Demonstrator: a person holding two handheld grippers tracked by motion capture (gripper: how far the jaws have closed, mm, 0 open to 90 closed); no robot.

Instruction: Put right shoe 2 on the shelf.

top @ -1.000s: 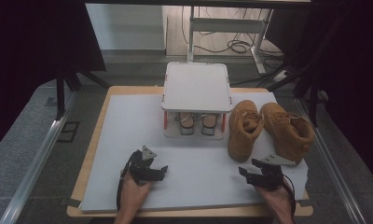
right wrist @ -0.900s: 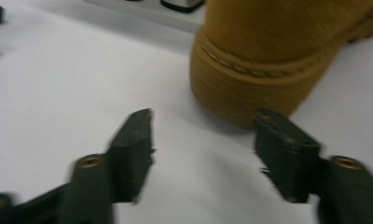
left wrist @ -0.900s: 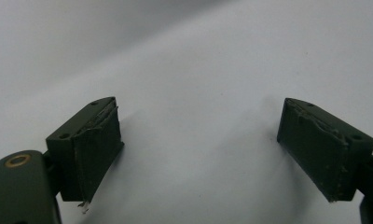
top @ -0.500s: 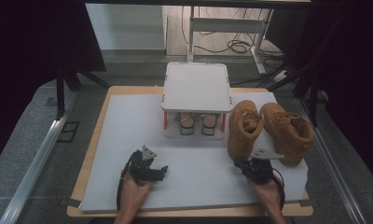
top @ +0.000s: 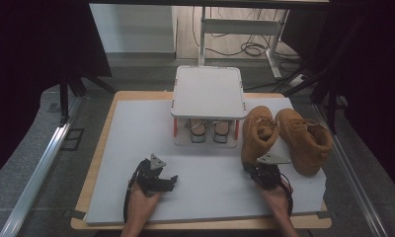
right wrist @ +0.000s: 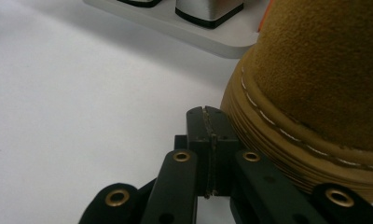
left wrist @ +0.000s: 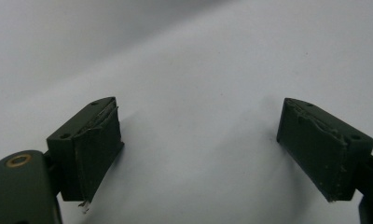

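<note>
A white mat (top: 136, 128) covers the table. At its far middle stands a white rack (top: 208, 91); right of it sit two tan boots (top: 284, 136). The right gripper (right wrist: 208, 123), jaws just closed on nothing, touches the nearer boot's toe. The left gripper (left wrist: 196, 149) gapes wide, empty, near left

Grey floor (top: 47, 148), dark curtains (top: 32, 44), cables (top: 250, 49) behind.

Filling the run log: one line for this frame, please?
left hand-held gripper: open, empty, over mat | right hand-held gripper: just closed, shut, empty, against near tan boot sole | rack: untouched
</note>
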